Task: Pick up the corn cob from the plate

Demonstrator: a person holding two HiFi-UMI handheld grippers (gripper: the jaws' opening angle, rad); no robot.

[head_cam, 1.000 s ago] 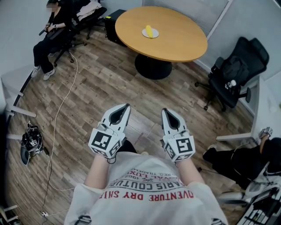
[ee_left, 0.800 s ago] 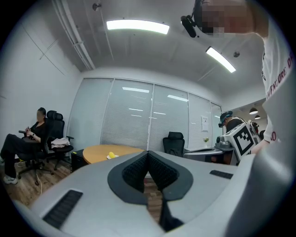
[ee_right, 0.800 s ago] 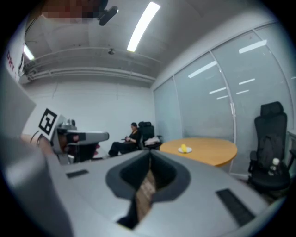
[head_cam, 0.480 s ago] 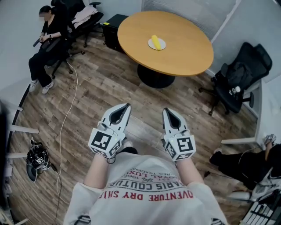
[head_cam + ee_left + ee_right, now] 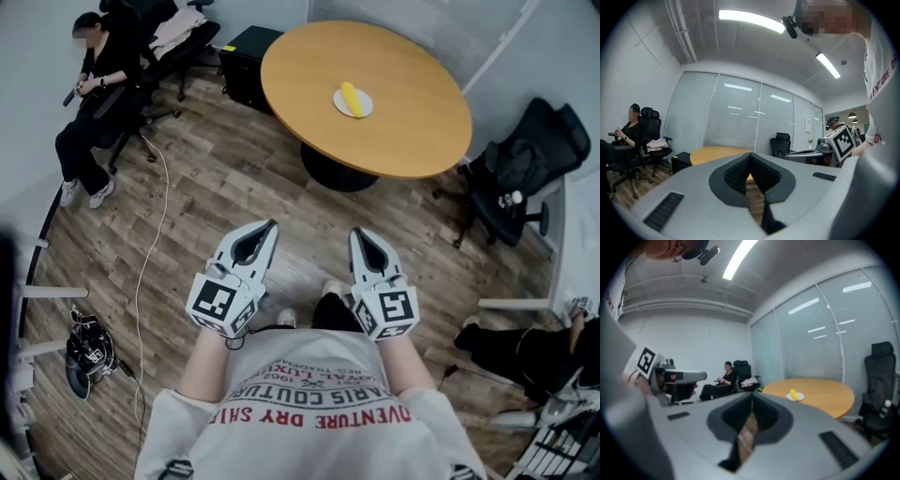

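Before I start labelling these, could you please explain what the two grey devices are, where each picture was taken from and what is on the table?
No robot here: a person holds a grey hand-held left gripper and right gripper, each carrying a marker cube. The top-down picture comes from a camera on the person's head; the other two come from cameras riding on each gripper, looking along its fingers. Ahead stands a round orange-brown wooden table, bearing a small white plate with a yellow corn cob lying on it. Both grippers are shut and hold nothing, well short of the table.
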